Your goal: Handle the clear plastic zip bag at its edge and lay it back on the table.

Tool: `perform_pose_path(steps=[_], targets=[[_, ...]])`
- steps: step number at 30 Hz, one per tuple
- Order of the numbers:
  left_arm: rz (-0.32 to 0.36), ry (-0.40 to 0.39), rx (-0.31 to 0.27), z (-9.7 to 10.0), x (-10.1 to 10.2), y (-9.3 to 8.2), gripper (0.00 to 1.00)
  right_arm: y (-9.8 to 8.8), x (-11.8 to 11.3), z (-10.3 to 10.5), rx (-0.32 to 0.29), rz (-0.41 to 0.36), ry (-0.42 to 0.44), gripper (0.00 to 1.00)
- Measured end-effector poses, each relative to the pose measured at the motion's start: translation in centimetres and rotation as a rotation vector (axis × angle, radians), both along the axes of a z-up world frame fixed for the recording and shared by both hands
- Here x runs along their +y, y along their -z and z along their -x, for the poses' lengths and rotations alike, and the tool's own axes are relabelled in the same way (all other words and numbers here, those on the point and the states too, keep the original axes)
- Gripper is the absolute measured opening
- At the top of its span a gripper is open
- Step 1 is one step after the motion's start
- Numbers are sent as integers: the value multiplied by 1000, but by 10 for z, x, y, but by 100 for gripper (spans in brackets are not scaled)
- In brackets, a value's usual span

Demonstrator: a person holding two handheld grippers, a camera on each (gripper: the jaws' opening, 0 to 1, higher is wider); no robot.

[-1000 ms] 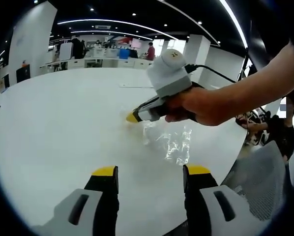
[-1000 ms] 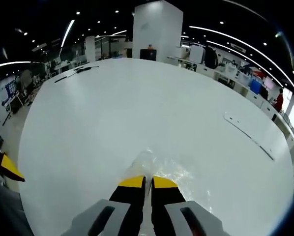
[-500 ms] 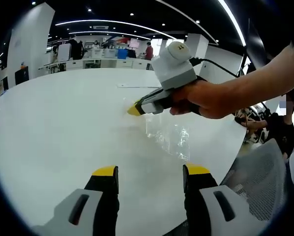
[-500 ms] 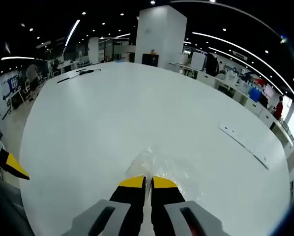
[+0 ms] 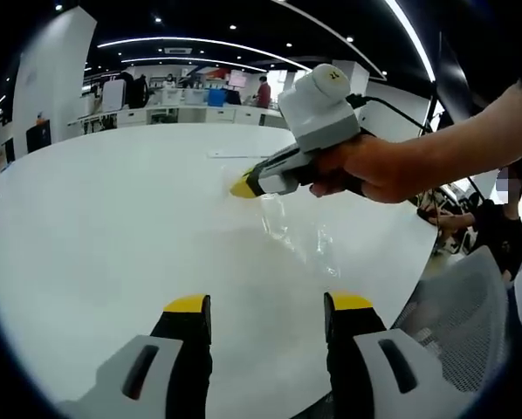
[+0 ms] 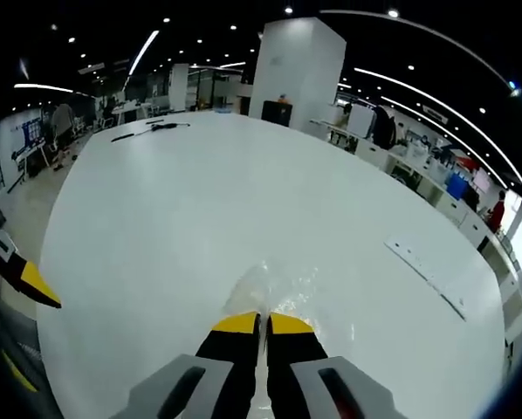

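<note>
The big white table (image 6: 200,201) has lots of bare room ahead of the right gripper (image 6: 262,325), whose jaws are pinched on the edge of the clear zip bag (image 6: 274,288) (it hangs up off the table). The only things lying in the way are a flat white strip (image 6: 425,266) far to the right and a dark cable (image 6: 152,129) at the far edge. Close to the left gripper (image 5: 267,304), with its jaws wide apart, the table is bare too, and a mesh chair (image 5: 457,323) stands just past the near edge on the right.

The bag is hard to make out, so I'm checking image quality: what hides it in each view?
Left gripper view: the clear bag nearly vanishes against the white table, showing only faint glints. Right gripper view: it reads as pale crinkles above the shut right gripper.
</note>
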State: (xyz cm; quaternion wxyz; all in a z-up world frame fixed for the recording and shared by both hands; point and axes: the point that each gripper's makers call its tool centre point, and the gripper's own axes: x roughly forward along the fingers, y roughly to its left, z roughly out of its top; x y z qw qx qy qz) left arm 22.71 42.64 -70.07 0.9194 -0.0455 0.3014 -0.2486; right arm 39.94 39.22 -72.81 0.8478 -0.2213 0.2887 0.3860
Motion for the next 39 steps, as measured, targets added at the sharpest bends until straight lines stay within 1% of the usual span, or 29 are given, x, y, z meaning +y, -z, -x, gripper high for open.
perform_pose_path(steps=[5,9,10,17,18,22,23,29,31,36,39], targets=[[1,0,-1,0,0,-1,51,-2,-4,6,-7,6,-10,0],[3,-1,-4,-1,0,-1,51,-4,-5,15,-16,21,-41,0],[3,-2,-3,-1,0,0,51,-5,-6,19,-20,27,-51,0],[10,-10,8,-1,2,1,48,-7,-14,30,-16,28,-52,0],[12,-12,8,-1,2,1,48,-8,-16,35,-18,30,-54,0],[16,-15,8,-2,3,2,48,-8,-18,43,-20,30,-61,0],[17,-15,7,-2,2,2,48,-9,-18,47,-22,31,-64,0],[19,-12,11,-1,2,2,47,-10,-16,54,-34,36,-84,0],[26,-16,17,-1,2,3,47,-12,-18,63,-44,46,-93,0],[41,-33,30,1,3,0,46,-21,-16,72,-55,47,-105,0],[42,-50,47,1,5,2,45,-23,-14,74,-57,42,-109,0]])
